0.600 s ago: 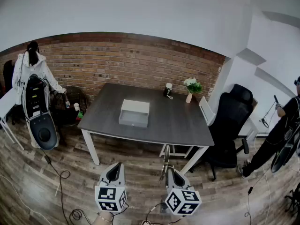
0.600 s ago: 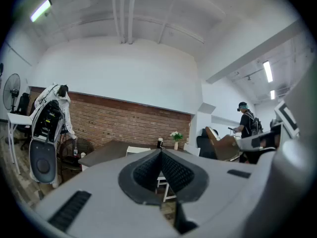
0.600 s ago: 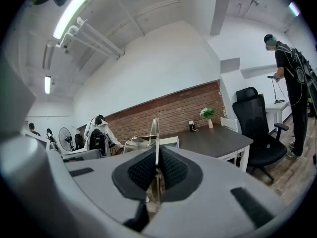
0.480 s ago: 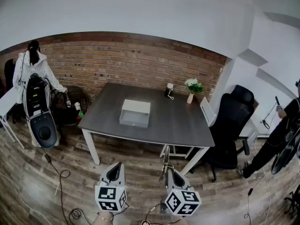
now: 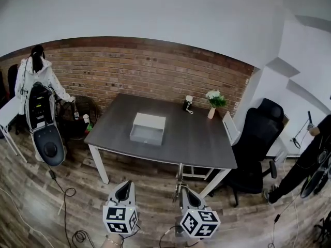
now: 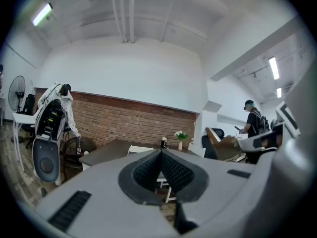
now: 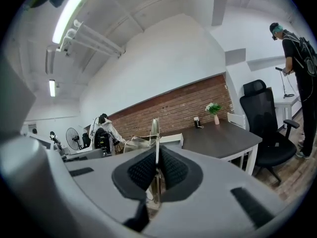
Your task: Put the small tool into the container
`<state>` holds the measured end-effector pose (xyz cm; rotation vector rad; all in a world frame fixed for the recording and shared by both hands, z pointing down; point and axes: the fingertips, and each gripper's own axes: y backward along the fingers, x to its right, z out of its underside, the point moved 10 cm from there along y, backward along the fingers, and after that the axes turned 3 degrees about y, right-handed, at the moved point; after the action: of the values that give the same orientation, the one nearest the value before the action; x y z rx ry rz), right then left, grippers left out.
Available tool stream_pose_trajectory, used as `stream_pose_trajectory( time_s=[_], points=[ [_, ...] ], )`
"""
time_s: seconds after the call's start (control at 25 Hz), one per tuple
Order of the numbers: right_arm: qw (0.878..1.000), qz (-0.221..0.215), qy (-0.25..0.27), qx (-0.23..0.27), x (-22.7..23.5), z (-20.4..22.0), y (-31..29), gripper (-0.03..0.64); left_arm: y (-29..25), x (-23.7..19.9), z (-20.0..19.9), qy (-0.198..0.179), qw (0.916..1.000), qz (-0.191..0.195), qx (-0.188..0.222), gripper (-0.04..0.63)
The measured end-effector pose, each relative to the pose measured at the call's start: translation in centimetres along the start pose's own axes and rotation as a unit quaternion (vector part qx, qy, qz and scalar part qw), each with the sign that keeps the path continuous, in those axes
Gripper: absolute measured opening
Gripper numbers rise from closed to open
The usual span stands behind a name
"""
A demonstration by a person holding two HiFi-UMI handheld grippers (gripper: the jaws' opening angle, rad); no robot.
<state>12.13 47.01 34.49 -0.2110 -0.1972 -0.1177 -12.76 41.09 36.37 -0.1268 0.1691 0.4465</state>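
The container, a white open box (image 5: pixel 148 128), sits near the middle of the dark grey table (image 5: pixel 201 143). Both grippers hang low over the wooden floor, short of the table's front edge. My right gripper (image 5: pixel 182 189) is shut on a small thin metal tool (image 5: pixel 179 176) that sticks up from the jaws towards the table. In the right gripper view the tool (image 7: pixel 155 129) stands as a narrow blade pinched between the black pads (image 7: pixel 171 168), with the box (image 7: pixel 171 140) behind it. My left gripper (image 5: pixel 125 184) is shut, its pads (image 6: pixel 174 172) meeting with nothing between them.
A flower vase (image 5: pixel 212 103) and a small black-and-white device (image 5: pixel 188 103) stand at the table's far right. A black office chair (image 5: pixel 257 138) and a white chair (image 5: pixel 230 128) stand right of the table. A person (image 5: pixel 310 154) stands far right. A large device (image 5: pixel 45 130) and cables (image 5: pixel 64 200) lie left.
The head view has shifted a little, so the table sits slightly lower and nearer. Both grippers keep their pose, the right one still shut on the tool.
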Motion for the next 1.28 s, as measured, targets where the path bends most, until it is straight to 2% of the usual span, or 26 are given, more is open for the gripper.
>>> stream_pose_trajectory(
  time_s=[0.4, 0.64, 0.92, 1.28],
  points=[
    [0.999, -0.035, 0.000, -0.016, 5.7, -1.6, -2.2, 0.005, -3.7, 3.3, 0.0, 0.007, 0.9993, -0.034, 0.010, -0.002],
    [0.999, -0.044, 0.005, -0.025, 7.9, -2.2, -4.2, 0.005, -5.8, 4.4, 0.2, 0.004, 0.9989, -0.046, 0.003, -0.002],
    [0.999, -0.035, -0.001, -0.026, 10.1, -2.5, -7.3, 0.005, -9.2, 3.9, 0.0, -0.002, 0.9987, -0.051, 0.000, -0.002],
    [0.999, -0.024, -0.010, -0.028, 11.2, -3.4, -14.2, 0.005, -16.6, 1.1, -0.2, 0.001, 0.9993, -0.038, -0.006, -0.002]
  ],
)
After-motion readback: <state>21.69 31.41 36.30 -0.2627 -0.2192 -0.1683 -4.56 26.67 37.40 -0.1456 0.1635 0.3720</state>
